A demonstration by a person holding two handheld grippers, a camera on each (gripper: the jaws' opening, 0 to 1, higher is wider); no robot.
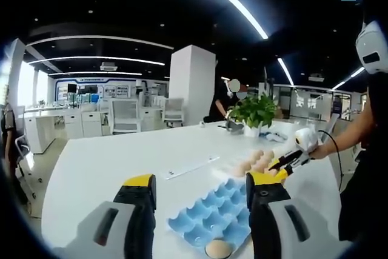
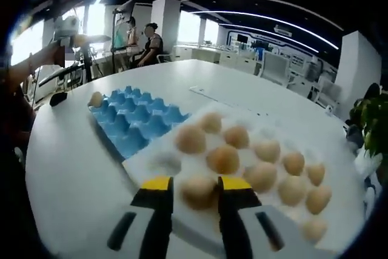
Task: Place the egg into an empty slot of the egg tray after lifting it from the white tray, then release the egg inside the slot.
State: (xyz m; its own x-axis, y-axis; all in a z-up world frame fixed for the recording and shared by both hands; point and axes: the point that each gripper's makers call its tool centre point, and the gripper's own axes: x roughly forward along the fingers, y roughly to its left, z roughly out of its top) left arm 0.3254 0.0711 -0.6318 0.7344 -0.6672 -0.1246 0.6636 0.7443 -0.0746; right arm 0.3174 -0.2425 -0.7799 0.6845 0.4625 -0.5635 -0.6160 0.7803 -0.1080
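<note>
Right tongs [image 2: 195, 193] bracket an egg [image 2: 198, 191] on the white tray [image 2: 159, 161], grip unconfirmed; left tongs [image 1: 203, 187] hang open above the blue egg tray [image 1: 213, 213]. Fragile, smooth shell: pinch gently across its middle.

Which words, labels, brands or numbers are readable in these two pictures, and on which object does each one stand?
No text can be read in either view.
Far wall signs: there is a blue strip with marks, too small and blurred to read.
Blue egg tray: no print is visible.
White tray: no label is visible.
Eggs: no stamp can be made out.
Yellow-tipped tongs: no brand or number shows.
</note>
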